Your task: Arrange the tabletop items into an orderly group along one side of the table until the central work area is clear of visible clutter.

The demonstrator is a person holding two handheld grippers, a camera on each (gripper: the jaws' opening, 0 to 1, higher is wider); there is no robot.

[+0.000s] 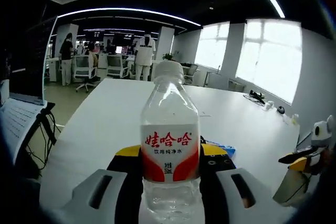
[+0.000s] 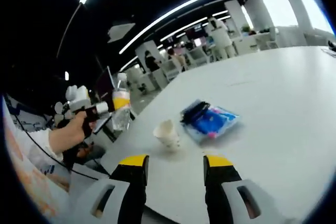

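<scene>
White table [image 2: 273, 103], office behind: your left gripper [image 1: 170, 184] clamps the water bottle [image 1: 170, 145].
Right gripper [image 2: 173, 174] gapes beside the paper cup [image 2: 167, 132]; careless closing could topple it.

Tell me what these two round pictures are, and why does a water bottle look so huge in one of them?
A person is holding a grabbing tool in each hand, and a small camera rides on each tool. That is why the pictures are round.

The left gripper view looks along the left gripper. Its jaws are squeezed on a clear water bottle with a red and white label, right in front of the lens, so it looks huge. Behind it is a long white table.

The right gripper view looks along the right gripper. Its jaws are open and hold nothing. On the table ahead sit a small paper cup and a blue packet. At the left of that view you see the person's hand lifting the same bottle.
</scene>
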